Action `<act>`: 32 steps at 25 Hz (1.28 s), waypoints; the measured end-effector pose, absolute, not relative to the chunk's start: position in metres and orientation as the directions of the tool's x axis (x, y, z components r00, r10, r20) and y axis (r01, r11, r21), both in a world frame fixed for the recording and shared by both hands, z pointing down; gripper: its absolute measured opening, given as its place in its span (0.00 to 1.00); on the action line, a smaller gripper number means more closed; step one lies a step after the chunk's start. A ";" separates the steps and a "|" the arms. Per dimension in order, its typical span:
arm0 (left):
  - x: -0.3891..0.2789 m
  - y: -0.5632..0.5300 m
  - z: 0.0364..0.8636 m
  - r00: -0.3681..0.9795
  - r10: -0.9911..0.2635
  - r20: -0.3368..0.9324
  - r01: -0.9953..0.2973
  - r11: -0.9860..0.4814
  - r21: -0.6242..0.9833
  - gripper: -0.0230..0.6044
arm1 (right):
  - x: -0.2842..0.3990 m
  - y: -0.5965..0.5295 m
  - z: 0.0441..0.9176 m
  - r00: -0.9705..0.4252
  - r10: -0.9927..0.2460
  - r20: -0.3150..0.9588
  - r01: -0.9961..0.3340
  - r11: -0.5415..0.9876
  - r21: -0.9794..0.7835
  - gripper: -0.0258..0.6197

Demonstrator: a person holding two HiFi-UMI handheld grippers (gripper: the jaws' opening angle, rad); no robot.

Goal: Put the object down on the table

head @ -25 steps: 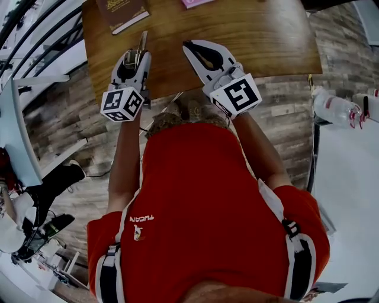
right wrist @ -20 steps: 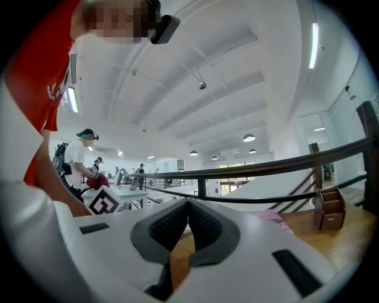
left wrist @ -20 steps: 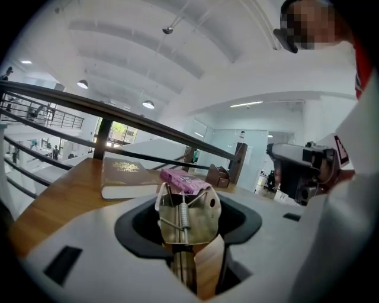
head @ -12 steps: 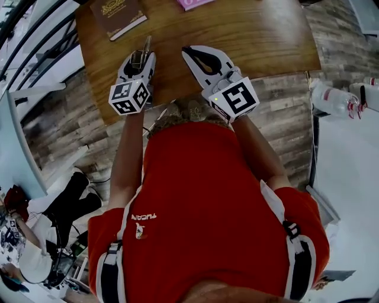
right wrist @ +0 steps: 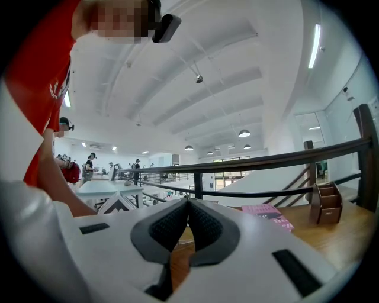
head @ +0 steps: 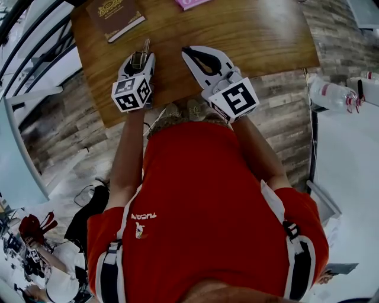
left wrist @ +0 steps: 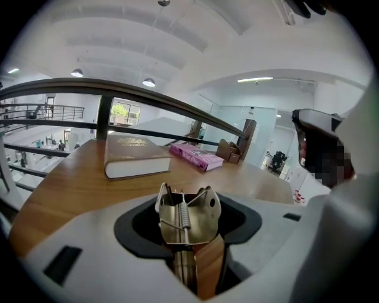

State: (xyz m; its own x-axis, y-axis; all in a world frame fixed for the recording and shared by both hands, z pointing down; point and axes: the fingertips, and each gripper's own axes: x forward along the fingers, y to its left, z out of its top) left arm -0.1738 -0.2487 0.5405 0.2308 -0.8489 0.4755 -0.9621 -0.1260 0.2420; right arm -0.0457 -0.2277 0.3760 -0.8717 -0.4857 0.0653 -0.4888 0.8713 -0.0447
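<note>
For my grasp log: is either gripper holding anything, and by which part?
Left gripper holds a metal spring clip by its lower end; the sprung end sticks out. Right gripper is shut, empty.

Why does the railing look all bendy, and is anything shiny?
Left gripper view: the wide lens bows the railing, and the metal clip glints. Right gripper view: ceiling lights glare white, corners go black. Head view: the table edge curves too.

Clip (left wrist: 189,222) base hidden inside left tool (head: 140,57); pink book (head: 190,3) cut by edge.
</note>
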 end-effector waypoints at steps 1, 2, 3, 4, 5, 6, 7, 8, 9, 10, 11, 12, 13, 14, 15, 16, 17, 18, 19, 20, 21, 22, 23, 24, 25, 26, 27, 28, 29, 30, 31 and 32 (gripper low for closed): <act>-0.174 -0.249 0.542 0.232 -0.845 0.481 -0.962 -0.126 0.243 0.40 | -0.046 -0.227 0.376 -0.871 -0.487 0.065 -0.490 0.871 -0.045 0.08; -0.174 -0.248 0.543 0.235 -0.843 0.484 -0.961 -0.127 0.245 0.40 | -0.047 -0.227 0.376 -0.871 -0.487 0.067 -0.490 0.870 -0.045 0.08; -0.174 -0.248 0.544 0.237 -0.842 0.484 -0.960 -0.129 0.247 0.40 | -0.047 -0.227 0.377 -0.871 -0.487 0.070 -0.490 0.870 -0.045 0.08; -0.174 -0.248 0.543 0.239 -0.842 0.483 -0.960 -0.131 0.247 0.40 | -0.047 -0.226 0.378 -0.871 -0.486 0.073 -0.490 0.871 -0.045 0.08; -0.175 -0.249 0.543 0.238 -0.844 0.481 -0.961 -0.133 0.242 0.40 | -0.048 -0.227 0.379 -0.871 -0.485 0.075 -0.489 0.871 -0.045 0.08; -0.176 -0.250 0.542 0.233 -0.847 0.477 -0.963 -0.133 0.235 0.40 | -0.049 -0.227 0.379 -0.871 -0.485 0.077 -0.489 0.871 -0.044 0.08; -0.178 -0.250 0.540 0.226 -0.851 0.473 -0.965 -0.131 0.226 0.41 | -0.050 -0.227 0.380 -0.872 -0.484 0.078 -0.488 0.872 -0.044 0.08; -0.181 -0.251 0.539 0.219 -0.855 0.470 -0.967 -0.127 0.220 0.43 | -0.050 -0.227 0.380 -0.872 -0.483 0.079 -0.487 0.872 -0.043 0.08; -0.184 -0.251 0.538 0.211 -0.859 0.466 -0.969 -0.121 0.216 0.44 | -0.051 -0.227 0.379 -0.872 -0.483 0.080 -0.487 0.872 -0.042 0.08; -0.187 -0.251 0.537 0.204 -0.862 0.464 -0.970 -0.114 0.214 0.45 | -0.051 -0.227 0.379 -0.871 -0.484 0.081 -0.488 0.872 -0.041 0.08; -0.192 -0.250 0.537 0.196 -0.865 0.462 -0.971 -0.106 0.213 0.45 | -0.051 -0.228 0.379 -0.870 -0.485 0.082 -0.490 0.871 -0.040 0.08; -0.196 -0.250 0.538 0.188 -0.867 0.462 -0.972 -0.098 0.212 0.45 | -0.052 -0.228 0.379 -0.870 -0.486 0.083 -0.491 0.871 -0.040 0.08; -0.200 -0.250 0.538 0.180 -0.869 0.461 -0.973 -0.089 0.212 0.46 | -0.052 -0.229 0.379 -0.870 -0.486 0.084 -0.490 0.871 -0.042 0.08; -0.204 -0.250 0.539 0.173 -0.870 0.461 -0.974 -0.081 0.213 0.46 | -0.052 -0.229 0.379 -0.870 -0.485 0.086 -0.489 0.871 -0.043 0.08; -0.208 -0.249 0.539 0.167 -0.872 0.460 -0.974 -0.074 0.214 0.46 | -0.052 -0.229 0.380 -0.871 -0.484 0.088 -0.488 0.871 -0.045 0.08; -0.211 -0.249 0.539 0.162 -0.873 0.460 -0.974 -0.068 0.215 0.46 | -0.051 -0.229 0.380 -0.871 -0.483 0.089 -0.488 0.871 -0.047 0.08; -0.213 -0.249 0.540 0.159 -0.873 0.460 -0.974 -0.063 0.217 0.46 | -0.051 -0.229 0.380 -0.871 -0.483 0.089 -0.488 0.872 -0.048 0.08; -0.216 -0.249 0.541 0.156 -0.873 0.462 -0.974 -0.058 0.218 0.46 | -0.051 -0.229 0.380 -0.871 -0.482 0.090 -0.488 0.872 -0.048 0.08; -0.218 -0.249 0.543 0.153 -0.872 0.465 -0.974 -0.054 0.220 0.46 | -0.051 -0.228 0.381 -0.872 -0.482 0.091 -0.487 0.872 -0.049 0.08; -0.221 -0.249 0.545 0.150 -0.870 0.469 -0.974 -0.050 0.219 0.46 | -0.051 -0.228 0.381 -0.872 -0.480 0.093 -0.486 0.873 -0.049 0.08; -0.223 -0.249 0.547 0.147 -0.869 0.473 -0.975 -0.048 0.216 0.46 | -0.052 -0.228 0.382 -0.873 -0.479 0.095 -0.484 0.874 -0.049 0.08; -0.225 -0.250 0.548 0.145 -0.868 0.475 -0.976 -0.047 0.212 0.46 | -0.053 -0.228 0.382 -0.874 -0.477 0.098 -0.483 0.875 -0.047 0.08; -0.227 -0.250 0.549 0.143 -0.868 0.476 -0.977 -0.047 0.209 0.46 | -0.054 -0.227 0.382 -0.874 -0.474 0.103 -0.481 0.876 -0.044 0.08; -0.229 -0.251 0.549 0.143 -0.868 0.475 -0.977 -0.047 0.209 0.46 | -0.054 -0.227 0.382 -0.875 -0.473 0.108 -0.479 0.877 -0.040 0.08; -0.230 -0.251 0.548 0.143 -0.868 0.475 -0.977 -0.046 0.210 0.46 | -0.055 -0.227 0.383 -0.875 -0.471 0.111 -0.478 0.878 -0.038 0.08; -0.231 -0.251 0.548 0.143 -0.869 0.474 -0.976 -0.045 0.212 0.46 | -0.055 -0.227 0.383 -0.875 -0.471 0.113 -0.477 0.878 -0.037 0.08; -0.231 -0.251 0.547 0.142 -0.870 0.473 -0.976 -0.044 0.212 0.46 | -0.055 -0.226 0.383 -0.875 -0.470 0.114 -0.476 0.879 -0.036 0.08; -0.232 -0.250 0.546 0.141 -0.871 0.471 -0.976 -0.043 0.213 0.46 | -0.055 -0.226 0.382 -0.876 -0.469 0.114 -0.475 0.879 -0.035 0.08; -0.233 -0.249 0.545 0.140 -0.873 0.466 -0.976 -0.042 0.213 0.46 | -0.055 -0.226 0.382 -0.876 -0.468 0.114 -0.475 0.879 -0.034 0.08; -0.234 -0.249 0.543 0.138 -0.877 0.461 -0.976 -0.041 0.215 0.46 | -0.055 -0.226 0.382 -0.876 -0.468 0.114 -0.474 0.880 -0.034 0.08; -0.235 -0.248 0.540 0.136 -0.881 0.453 -0.976 -0.040 0.216 0.46 | -0.056 -0.226 0.382 -0.876 -0.468 0.113 -0.474 0.880 -0.035 0.08; -0.236 -0.248 0.536 0.134 -0.886 0.444 -0.975 -0.039 0.217 0.46 | -0.056 -0.227 0.381 -0.877 -0.469 0.110 -0.475 0.879 -0.037 0.08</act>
